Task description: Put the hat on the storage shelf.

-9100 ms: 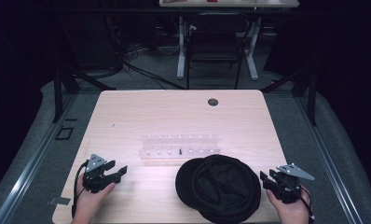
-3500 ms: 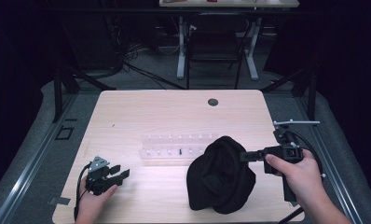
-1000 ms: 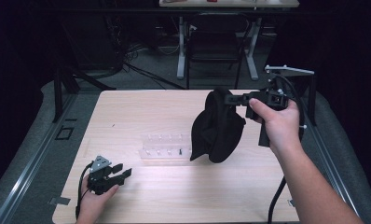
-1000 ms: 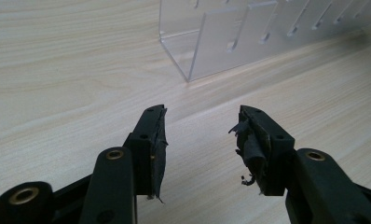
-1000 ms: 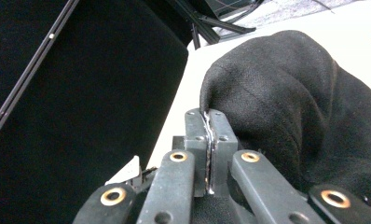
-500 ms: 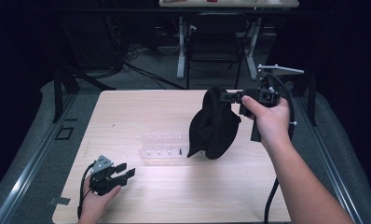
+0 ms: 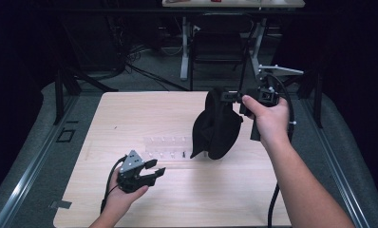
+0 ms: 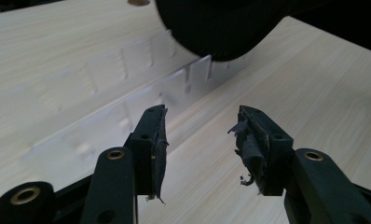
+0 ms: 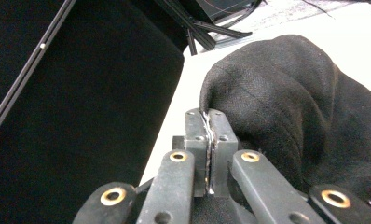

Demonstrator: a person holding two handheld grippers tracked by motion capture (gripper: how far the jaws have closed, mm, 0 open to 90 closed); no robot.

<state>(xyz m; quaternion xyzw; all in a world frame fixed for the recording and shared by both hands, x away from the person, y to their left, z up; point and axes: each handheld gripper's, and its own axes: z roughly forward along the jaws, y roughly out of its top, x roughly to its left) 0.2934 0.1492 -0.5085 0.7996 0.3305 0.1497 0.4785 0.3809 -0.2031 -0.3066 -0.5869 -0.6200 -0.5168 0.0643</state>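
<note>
High view | right tool (image 7: 232, 96) raised, pinching black hat (image 7: 215, 128), apparently airborne

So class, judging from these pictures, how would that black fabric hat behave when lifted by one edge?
Probably floppy: the black fabric hat droops in folds below the right gripper. Likely light, since a pinch at its rim holds it. Its weave looks grippy, so slipping seems unlikely.
</note>
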